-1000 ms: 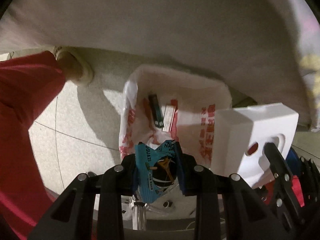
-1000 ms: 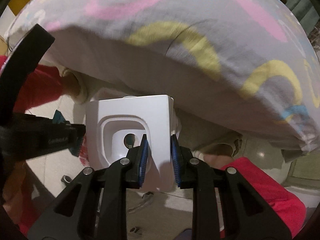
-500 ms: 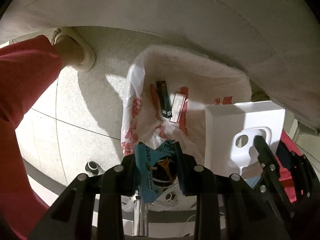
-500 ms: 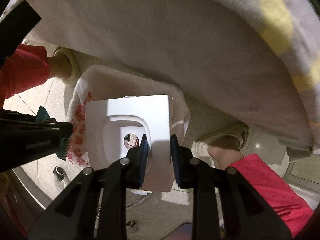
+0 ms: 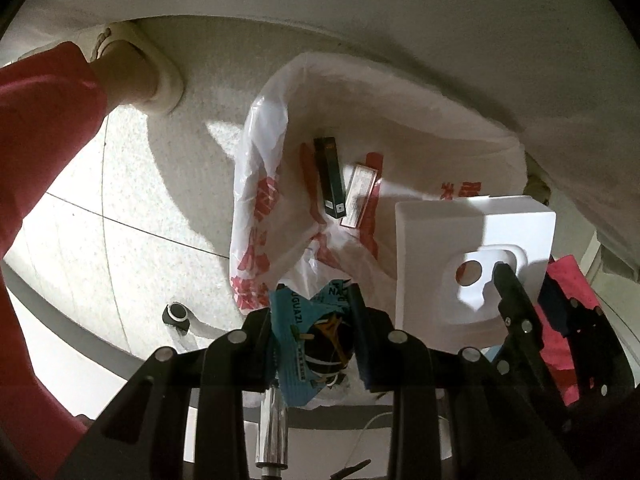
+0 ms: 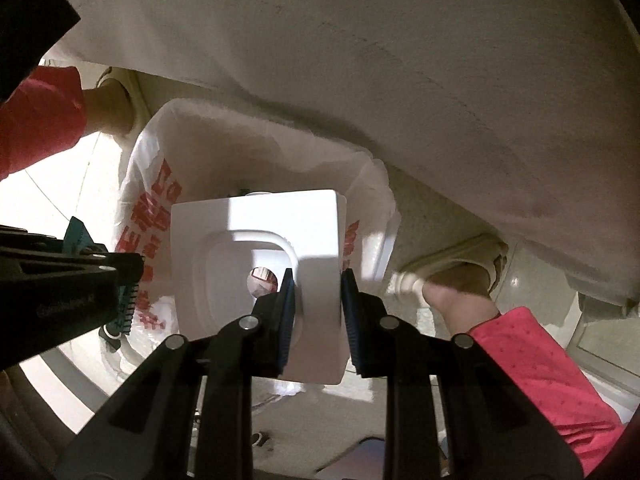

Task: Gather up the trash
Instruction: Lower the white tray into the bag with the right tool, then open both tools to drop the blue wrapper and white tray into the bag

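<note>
A white plastic bag [image 5: 264, 208] with red print lies open on the floor below both grippers. Inside it lie a dark green carton [image 5: 330, 178] and a small red-and-white pack [image 5: 358, 196]. My left gripper [image 5: 316, 340] is shut on a blue snack wrapper [image 5: 292, 344] just above the bag's near rim. My right gripper [image 6: 316, 304] is shut on the wall of a white foam block [image 6: 256, 268] with a moulded recess and a round hole. The block [image 5: 476, 256] hangs over the bag's [image 6: 152, 208] mouth, with the right gripper's fingers [image 5: 512, 300] on it in the left wrist view.
A pale bedsheet [image 6: 400, 60] hangs over the bag from above. The person's feet in cream slippers [image 5: 160, 76] [image 6: 456, 260] and red trouser legs [image 5: 44, 120] [image 6: 540, 380] stand on either side of the bag. A chair base with a castor [image 5: 176, 312] sits at the lower left.
Both grippers have sunk toward the bag, which now looks larger. The foam block has come down over the bag's mouth. The patterned bedcover has left the right wrist view.
</note>
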Demonstrator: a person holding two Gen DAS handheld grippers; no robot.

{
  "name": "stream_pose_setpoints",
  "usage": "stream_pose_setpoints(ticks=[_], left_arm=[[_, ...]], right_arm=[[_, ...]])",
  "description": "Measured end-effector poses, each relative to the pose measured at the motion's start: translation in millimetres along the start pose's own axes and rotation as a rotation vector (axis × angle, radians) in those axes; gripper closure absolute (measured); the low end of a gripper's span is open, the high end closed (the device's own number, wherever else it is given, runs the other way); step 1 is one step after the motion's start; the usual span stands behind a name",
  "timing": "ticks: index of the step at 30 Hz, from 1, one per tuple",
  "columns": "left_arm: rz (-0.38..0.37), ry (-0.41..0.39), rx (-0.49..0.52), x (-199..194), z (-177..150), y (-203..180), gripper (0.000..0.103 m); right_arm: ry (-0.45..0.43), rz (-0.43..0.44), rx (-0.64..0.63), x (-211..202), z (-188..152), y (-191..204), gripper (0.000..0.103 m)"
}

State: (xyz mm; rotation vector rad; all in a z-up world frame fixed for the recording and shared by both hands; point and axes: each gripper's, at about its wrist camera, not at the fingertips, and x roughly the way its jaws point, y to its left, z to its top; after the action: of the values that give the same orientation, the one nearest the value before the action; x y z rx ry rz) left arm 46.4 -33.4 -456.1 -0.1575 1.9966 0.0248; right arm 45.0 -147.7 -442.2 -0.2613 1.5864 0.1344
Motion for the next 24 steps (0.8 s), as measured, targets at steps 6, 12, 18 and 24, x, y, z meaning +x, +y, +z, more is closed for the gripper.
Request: stream_pose_setpoints(ticks=[6,12,18,24], left_arm=[[0.001,0.016,-0.010,8,5,-1,0.073],[-0.005,0.035,-0.015,11,8,-1,0.073],[-0.008,0.065,-0.069,19,10,5,0.046],[0.008,0.040,-0.044,12,8,1,0.035]], right_arm=[[0.023,-0.007,-0.016,8,0,4,0.080],[0.037,0.000,-0.035,12,-2,7,0.079],[0.029,0.011,-0.038,12,-2,8,0.039],[0.028,0.018,-0.024,6,-6,5,0.039]])
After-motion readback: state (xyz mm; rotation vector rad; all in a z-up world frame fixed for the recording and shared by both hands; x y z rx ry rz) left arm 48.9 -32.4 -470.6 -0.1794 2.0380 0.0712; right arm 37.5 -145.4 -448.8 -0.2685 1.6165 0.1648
